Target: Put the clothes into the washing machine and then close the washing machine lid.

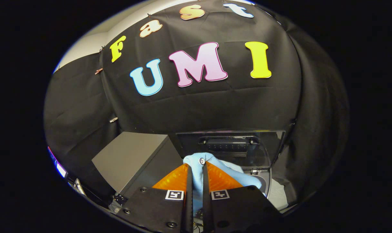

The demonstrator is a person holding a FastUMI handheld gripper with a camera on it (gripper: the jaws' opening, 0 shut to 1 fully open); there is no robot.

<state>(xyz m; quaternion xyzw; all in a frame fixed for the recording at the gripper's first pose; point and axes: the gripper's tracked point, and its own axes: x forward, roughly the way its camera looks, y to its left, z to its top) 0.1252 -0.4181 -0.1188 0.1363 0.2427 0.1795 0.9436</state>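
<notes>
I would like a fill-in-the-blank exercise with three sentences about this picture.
1. The gripper is shut on a light ____ garment.
2. The small round white thing on the cloth near the fingertips is a ____.
3. The washing machine lies beyond the fingers, and its transparent lid stands ____.

Missing words: blue; button; open

We see our hand-held tool pointing forward and slightly down, its 2 fingers drawn nearly together, both pressing a pale blue buttoned cloth garment pinched upright between their tips.
</notes>
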